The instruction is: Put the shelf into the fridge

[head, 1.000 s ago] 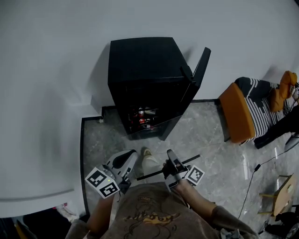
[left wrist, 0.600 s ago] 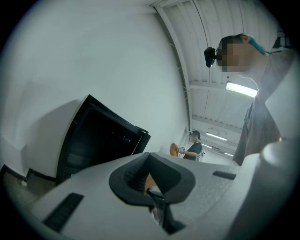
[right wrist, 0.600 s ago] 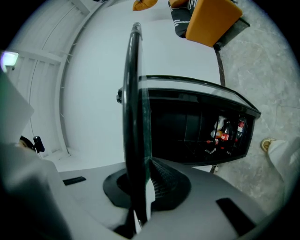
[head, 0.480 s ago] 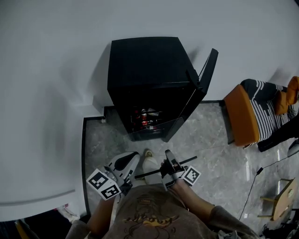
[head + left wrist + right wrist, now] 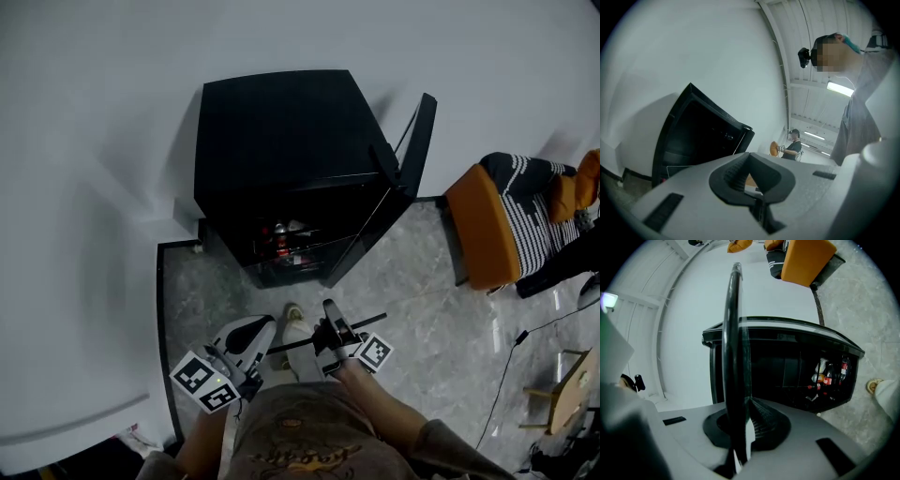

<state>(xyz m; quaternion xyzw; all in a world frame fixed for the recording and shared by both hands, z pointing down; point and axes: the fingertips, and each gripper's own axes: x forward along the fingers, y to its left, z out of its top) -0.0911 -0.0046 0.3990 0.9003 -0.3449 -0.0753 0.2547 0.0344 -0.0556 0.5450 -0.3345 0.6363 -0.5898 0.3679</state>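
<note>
As I stand facing the fridge (image 5: 281, 159), my left gripper (image 5: 255, 330) hangs low at my left side with its jaws pressed together on nothing. It is spare for now, I'd say, and ready to steady the load later. The pale wall runs close along that side, so I judge there is little room to swing out leftward.

Straight ahead, the black cabinet stands open toward me. Bottles (image 5: 281, 239) stand low inside, and the space above them is too dark for me to pick out any ledges. My shoe (image 5: 298, 328) sits on the floor between the two grippers, well short of the fridge.

On to my right gripper (image 5: 330, 328): its jaws are clamped on the shelf (image 5: 734, 333), pinching one edge, so the panel runs edge-on away from the jaws. From above it reads as a thin dark bar lying across in front of me and sticking out past the gripper on both sides. I reckon one edge grip keeps the far end free to enter first.

Further right, the fridge door (image 5: 417, 141) stands swung out, its edge bounding the opening on that side. The orange chair (image 5: 478, 225) sits well apart beyond it. Bare floor between me and the fridge gives a clear approach.
</note>
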